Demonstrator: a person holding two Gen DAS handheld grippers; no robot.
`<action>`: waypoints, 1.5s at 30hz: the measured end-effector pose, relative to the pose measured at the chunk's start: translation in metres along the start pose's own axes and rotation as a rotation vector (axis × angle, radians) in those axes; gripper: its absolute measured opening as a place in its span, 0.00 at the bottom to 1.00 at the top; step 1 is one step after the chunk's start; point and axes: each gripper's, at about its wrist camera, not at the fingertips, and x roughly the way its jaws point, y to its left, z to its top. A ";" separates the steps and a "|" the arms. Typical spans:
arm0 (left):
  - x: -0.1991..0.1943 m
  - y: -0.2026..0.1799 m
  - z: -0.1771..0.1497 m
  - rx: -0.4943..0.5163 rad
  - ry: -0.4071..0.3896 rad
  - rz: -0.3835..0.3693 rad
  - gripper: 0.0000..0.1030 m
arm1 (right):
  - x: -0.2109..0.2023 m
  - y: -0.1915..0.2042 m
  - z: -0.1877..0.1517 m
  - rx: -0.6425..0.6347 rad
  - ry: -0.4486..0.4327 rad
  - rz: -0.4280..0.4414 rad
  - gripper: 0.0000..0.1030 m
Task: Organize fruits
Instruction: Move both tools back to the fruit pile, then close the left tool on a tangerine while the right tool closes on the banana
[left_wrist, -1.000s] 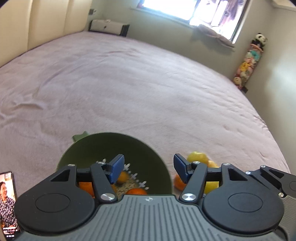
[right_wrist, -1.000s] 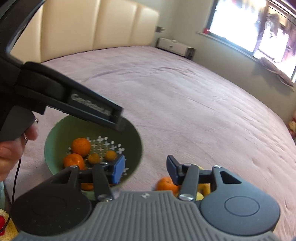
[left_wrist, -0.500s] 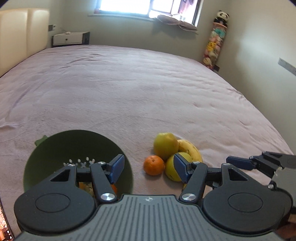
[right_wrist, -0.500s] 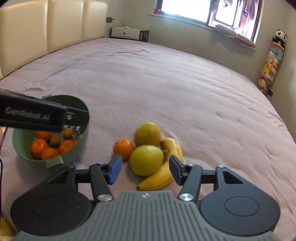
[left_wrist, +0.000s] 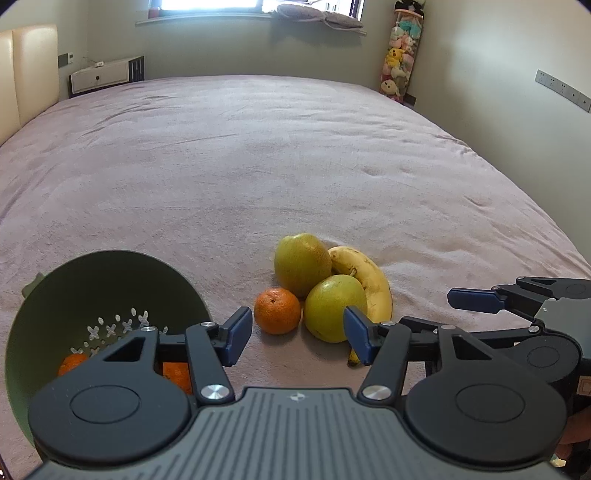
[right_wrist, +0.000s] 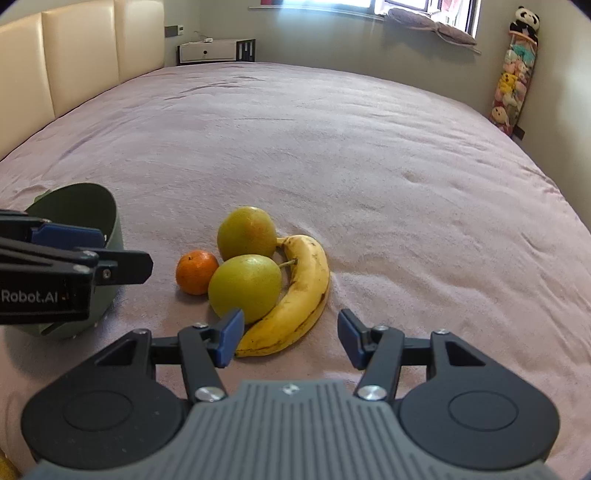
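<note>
Bed (left_wrist: 295, 155) with mauve cover fills both views; near edge hidden behind the tool bodies. Padded cream headboard (right_wrist: 74, 62) at far left, cut off by the frame.

Green colander bowl (left_wrist: 110, 295) on the bed at left; near rim and most of the interior masked by the left tool in the left wrist view. Perforated bottom partly visible. Oranges inside (left_wrist: 70, 363) seen only as slivers; count not determinable. In the right wrist view, bowl (right_wrist: 85, 206) largely covered by the left tool crossing in front; contents not visible there.

Left tool (left_wrist: 298, 334): blue pads spread wide, nothing between them, hovering short of the loose fruit.

Right tool (right_wrist: 290, 338): pads likewise apart, empty, just short of the banana's lower end. Seen from the left wrist view only as a side-on linkage at far right (left_wrist: 498, 301), mostly cropped.

Loose fruit clustered right of the bowl, mutually touching:
- Banana (right_wrist: 299, 295), curved, lying flat, wrapped around the right side of both pears; tip hidden behind the left tool's pad in the left wrist view.
- Near pear (right_wrist: 243, 288), stem toward the banana; lower edge clipped by the right tool's left pad.
- Far pear (right_wrist: 246, 233), lower part occluded by the near one.
- Single orange (right_wrist: 197, 272), leftmost, between pears and bowl.
</note>
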 end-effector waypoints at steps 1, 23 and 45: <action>0.003 0.000 0.001 0.004 0.006 -0.001 0.65 | 0.003 -0.002 0.000 0.012 0.006 0.000 0.53; 0.071 -0.022 -0.001 0.300 0.123 0.129 0.60 | 0.072 -0.060 0.013 0.409 0.125 0.090 0.37; 0.112 -0.037 -0.008 0.404 0.178 0.264 0.56 | 0.104 -0.072 0.005 0.562 0.173 0.175 0.43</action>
